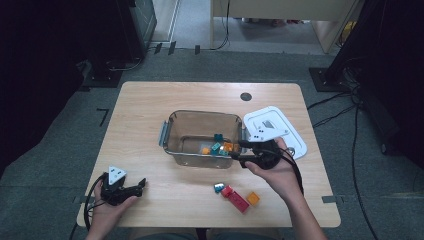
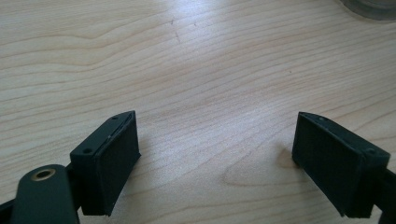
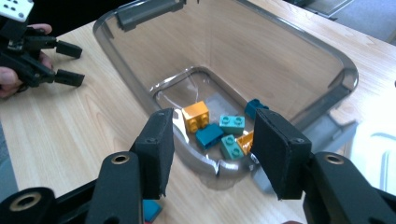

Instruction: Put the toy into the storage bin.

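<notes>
A clear grey plastic bin (image 1: 172, 131) stands in the middle of the wooden table and holds several small bricks, among them an orange one (image 3: 196, 115) and a teal one (image 3: 232, 123). My right gripper (image 1: 239, 149) hovers at the bin's right rim, open, and nothing is between its jaws (image 3: 212, 154). On the table near that hand lie a red brick (image 1: 237, 198), an orange brick (image 1: 253, 198) and a teal brick (image 1: 218, 187). My left gripper (image 1: 141, 185) rests open on bare wood at the front left (image 2: 215, 163), also in the right gripper view's far left (image 3: 70, 63).
The bin's white lid (image 1: 275, 131) lies flat just right of the bin, behind my right hand. A round cable hole (image 1: 245, 96) sits near the table's far edge. Dark equipment and cables surround the table on the floor.
</notes>
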`<move>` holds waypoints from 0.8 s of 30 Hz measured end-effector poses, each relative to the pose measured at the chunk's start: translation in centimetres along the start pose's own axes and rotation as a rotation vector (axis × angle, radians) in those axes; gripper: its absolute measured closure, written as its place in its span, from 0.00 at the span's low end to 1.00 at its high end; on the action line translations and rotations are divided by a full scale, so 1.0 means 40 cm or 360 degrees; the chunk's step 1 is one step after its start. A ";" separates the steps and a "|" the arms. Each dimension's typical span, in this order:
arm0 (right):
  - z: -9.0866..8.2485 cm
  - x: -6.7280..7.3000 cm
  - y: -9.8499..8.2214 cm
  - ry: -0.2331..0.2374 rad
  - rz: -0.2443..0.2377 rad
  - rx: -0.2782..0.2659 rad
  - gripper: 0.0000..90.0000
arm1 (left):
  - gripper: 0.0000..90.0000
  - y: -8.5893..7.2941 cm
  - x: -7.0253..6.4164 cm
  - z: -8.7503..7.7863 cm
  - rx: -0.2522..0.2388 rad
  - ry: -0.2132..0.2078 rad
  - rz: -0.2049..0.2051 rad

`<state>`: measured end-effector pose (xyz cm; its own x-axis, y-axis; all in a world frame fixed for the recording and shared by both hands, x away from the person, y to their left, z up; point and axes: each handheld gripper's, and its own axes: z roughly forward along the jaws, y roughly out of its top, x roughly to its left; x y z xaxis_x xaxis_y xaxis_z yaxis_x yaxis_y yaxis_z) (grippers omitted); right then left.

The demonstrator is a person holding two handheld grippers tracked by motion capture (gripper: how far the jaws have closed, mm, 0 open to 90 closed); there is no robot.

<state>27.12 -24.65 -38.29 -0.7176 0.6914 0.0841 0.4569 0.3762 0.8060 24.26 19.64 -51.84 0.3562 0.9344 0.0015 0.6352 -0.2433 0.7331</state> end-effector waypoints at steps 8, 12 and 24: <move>-0.016 0.050 -0.079 0.0037 0.0018 -0.0024 0.52 | 0.16 0.000 0.000 0.000 0.0001 0.0000 0.0000; 0.001 0.071 -0.127 0.0078 0.0024 -0.0001 0.50 | 0.16 0.000 0.000 0.000 0.0002 -0.0001 0.0000; 0.089 0.100 -0.228 0.0107 0.0064 0.0161 0.39 | 0.16 0.000 0.000 0.000 0.0002 0.0000 0.0001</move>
<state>21.95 -23.13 -47.38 -0.7297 0.6655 0.1570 0.5343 0.4116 0.7384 24.25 19.63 -51.84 0.3569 0.9341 0.0020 0.6358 -0.2445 0.7321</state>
